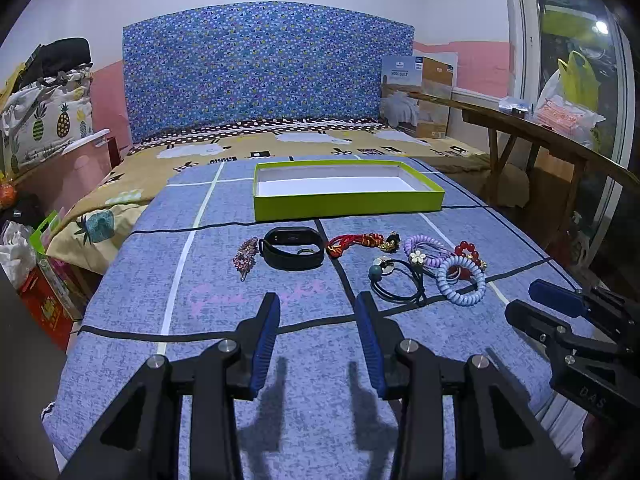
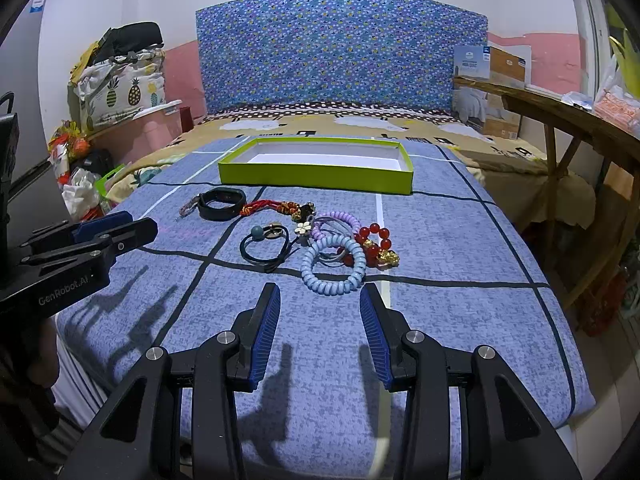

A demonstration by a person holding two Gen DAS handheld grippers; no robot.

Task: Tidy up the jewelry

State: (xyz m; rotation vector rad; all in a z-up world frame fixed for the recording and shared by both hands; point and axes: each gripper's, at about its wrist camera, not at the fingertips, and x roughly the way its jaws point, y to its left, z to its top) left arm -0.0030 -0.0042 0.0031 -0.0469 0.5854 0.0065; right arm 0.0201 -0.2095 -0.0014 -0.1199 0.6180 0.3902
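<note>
Still loose: jewelry (image 1: pixel 360 258) beside green box (image 1: pixel 348 202)

Both wrist views look forward and downward from side by side, sharing the jewelry (image 1: pixel 360 260) and green box (image 2: pixel 316 168).

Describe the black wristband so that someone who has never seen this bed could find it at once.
Start at the green tray on the blue bedspread and look at the row of jewelry in front of it. The black wristband lies second from the left, between a sparkly hair clip and a red cord charm. It alone is a wide, plain black loop.
</note>
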